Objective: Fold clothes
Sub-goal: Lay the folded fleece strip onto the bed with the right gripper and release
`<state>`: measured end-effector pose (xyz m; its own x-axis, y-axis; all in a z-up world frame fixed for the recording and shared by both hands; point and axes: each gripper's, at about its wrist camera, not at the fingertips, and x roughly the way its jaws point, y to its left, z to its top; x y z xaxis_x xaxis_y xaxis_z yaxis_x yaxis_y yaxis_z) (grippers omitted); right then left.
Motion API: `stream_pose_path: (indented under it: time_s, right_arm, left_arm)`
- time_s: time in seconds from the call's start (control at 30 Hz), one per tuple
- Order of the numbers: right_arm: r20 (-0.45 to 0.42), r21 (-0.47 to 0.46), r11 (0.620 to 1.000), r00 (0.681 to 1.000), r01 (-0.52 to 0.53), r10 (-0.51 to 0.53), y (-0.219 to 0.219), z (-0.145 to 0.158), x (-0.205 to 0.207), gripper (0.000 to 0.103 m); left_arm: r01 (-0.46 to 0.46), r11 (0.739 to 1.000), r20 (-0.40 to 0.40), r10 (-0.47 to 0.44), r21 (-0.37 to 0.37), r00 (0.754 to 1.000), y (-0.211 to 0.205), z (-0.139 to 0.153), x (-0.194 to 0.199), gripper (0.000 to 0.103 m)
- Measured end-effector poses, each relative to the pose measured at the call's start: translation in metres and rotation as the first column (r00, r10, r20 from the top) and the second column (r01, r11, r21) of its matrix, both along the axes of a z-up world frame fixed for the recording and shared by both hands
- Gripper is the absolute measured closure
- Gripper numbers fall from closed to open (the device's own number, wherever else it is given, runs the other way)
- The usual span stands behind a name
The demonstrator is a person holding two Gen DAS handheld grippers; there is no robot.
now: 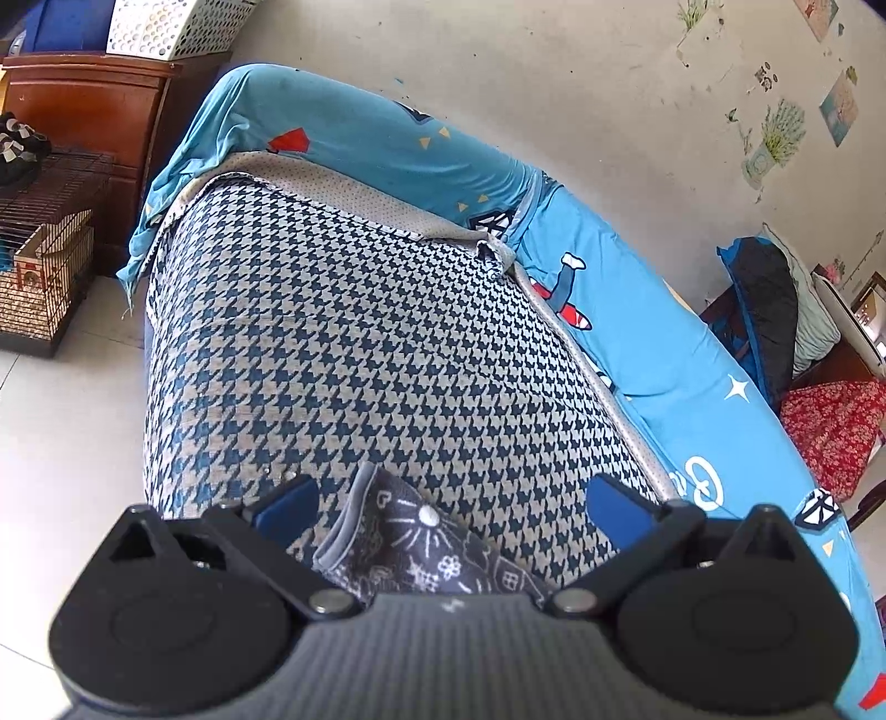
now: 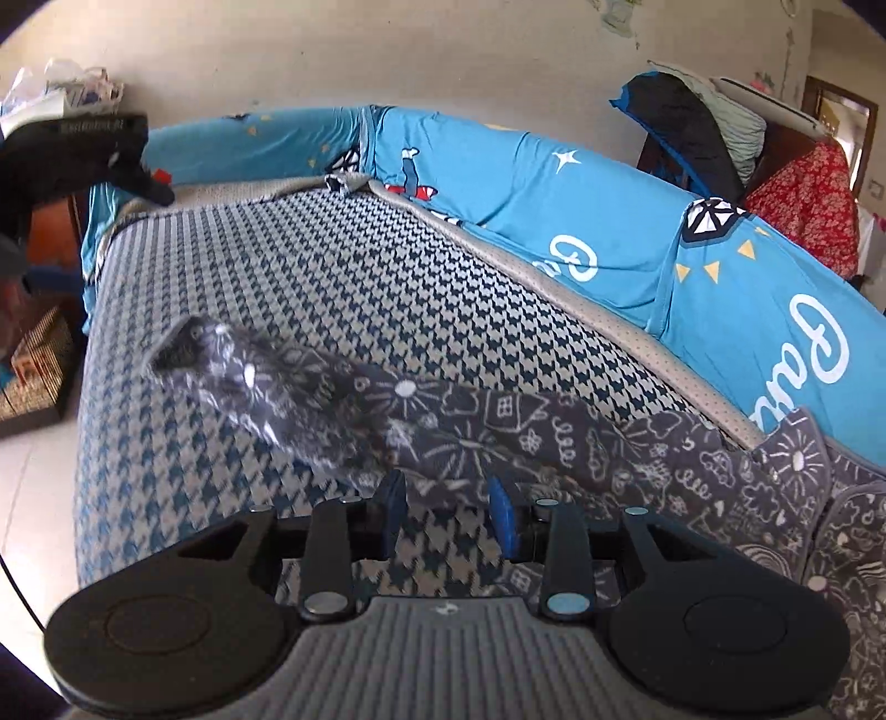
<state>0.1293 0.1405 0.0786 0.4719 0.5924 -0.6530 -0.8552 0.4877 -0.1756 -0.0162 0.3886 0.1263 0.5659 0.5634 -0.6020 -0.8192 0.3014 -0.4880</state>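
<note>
A dark grey garment with white doodle print [image 2: 498, 426] lies in a long strip across the houndstooth cushion [image 2: 343, 288]. Its left end is blurred; its right part bunches at the frame's edge. My right gripper [image 2: 448, 507] hovers at the strip's near edge. Its blue pads [image 2: 501, 515] stand a little apart, and only cushion shows between them. In the left wrist view my left gripper [image 1: 451, 501] is wide open just over the cushion [image 1: 360, 343]. A grey-trimmed end of the garment [image 1: 426, 548] lies between its fingers [image 1: 285, 501], touched by neither pad.
A blue cartoon-print cover [image 1: 637, 310] drapes the backrest on the right. A wire cage [image 1: 44, 266], a wooden cabinet [image 1: 83, 105] and a white perforated basket [image 1: 166, 27] stand to the left on pale floor. A black object [image 2: 72, 149] juts in at the right wrist view's upper left.
</note>
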Motion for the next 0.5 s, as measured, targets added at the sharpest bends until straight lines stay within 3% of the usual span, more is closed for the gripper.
stream_pose_path:
  time_s: [0.3, 0.5]
  right_arm:
    - [0.233, -0.165, 0.984, 0.966, -0.073, 0.111, 0.017, -0.030, -0.012, 0.070]
    - [0.281, -0.205, 0.971, 0.944, -0.119, 0.175, 0.036, -0.042, -0.013, 0.061]
  left_arm:
    - [0.004, 1.000, -0.002, -0.005, -0.010, 1.000, 0.002, 0.001, 0.000, 0.000]
    - [0.006, 1.000, -0.018, -0.007, -0.018, 1.000, 0.007, -0.001, -0.001, 0.000]
